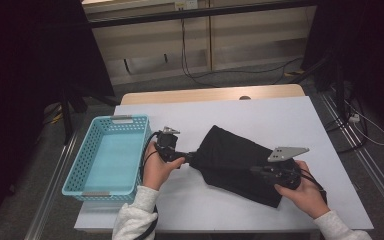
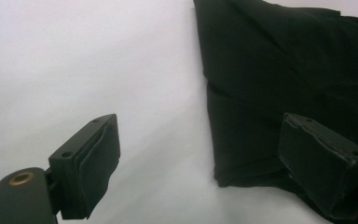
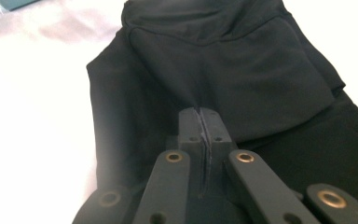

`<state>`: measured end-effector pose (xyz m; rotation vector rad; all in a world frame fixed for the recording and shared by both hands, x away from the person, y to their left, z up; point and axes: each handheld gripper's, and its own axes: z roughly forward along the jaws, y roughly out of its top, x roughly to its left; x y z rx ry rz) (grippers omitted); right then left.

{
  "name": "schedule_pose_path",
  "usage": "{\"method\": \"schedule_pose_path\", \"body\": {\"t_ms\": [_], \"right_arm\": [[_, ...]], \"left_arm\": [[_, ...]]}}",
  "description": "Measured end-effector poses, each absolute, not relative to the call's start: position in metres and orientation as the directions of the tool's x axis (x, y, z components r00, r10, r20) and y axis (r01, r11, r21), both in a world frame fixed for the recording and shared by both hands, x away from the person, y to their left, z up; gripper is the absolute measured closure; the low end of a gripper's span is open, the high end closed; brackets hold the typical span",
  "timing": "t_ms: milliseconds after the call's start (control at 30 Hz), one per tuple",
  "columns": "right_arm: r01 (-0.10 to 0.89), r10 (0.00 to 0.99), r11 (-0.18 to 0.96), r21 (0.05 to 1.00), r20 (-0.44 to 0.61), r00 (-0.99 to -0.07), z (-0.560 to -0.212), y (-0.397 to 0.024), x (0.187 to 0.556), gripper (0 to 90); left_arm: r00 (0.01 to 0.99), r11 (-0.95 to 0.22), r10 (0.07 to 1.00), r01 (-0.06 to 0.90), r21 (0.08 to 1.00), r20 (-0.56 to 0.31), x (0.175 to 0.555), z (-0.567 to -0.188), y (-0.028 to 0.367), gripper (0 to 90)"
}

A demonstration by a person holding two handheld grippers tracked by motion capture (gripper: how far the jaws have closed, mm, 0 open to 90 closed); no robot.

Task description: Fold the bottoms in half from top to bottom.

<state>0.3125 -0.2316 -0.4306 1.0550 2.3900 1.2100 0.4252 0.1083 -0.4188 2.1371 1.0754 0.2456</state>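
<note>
The right hand-held gripper (image 3: 200, 119), pressed together, pinned the black cloth (image 1: 235, 160) to the table (image 1: 280, 115) while the left hand-held gripper (image 2: 205, 163) stood spread at its corner, probably for folding.

The black garment (image 1: 240, 162) is matt, soft cloth; the blue basket (image 1: 107, 159) is perforated plastic; the bench (image 1: 260, 117) has a smooth white top.

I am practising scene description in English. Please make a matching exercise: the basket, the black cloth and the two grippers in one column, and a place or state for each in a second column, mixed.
1. basket
2. black cloth
3. left gripper
4. right gripper

a. jaws shut
b. jaws open at the cloth's edge
c. light blue, at the table's left edge
d. lying folded mid-table

Pairs: 1-c, 2-d, 3-b, 4-a
</note>
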Motion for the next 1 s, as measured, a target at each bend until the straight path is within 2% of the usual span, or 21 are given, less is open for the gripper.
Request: {"method": "schedule_pose_path", "body": {"t_ms": [1000], "right_arm": [[0.482,0.713,0.385,0.787,0.077,-0.696,-0.4259,-0.237,0.3075,89.2]], "left_arm": [[0.639,-0.404,0.758,0.62,0.673,-0.133,0.4252,-0.4195,0.1072,11.0]]}}
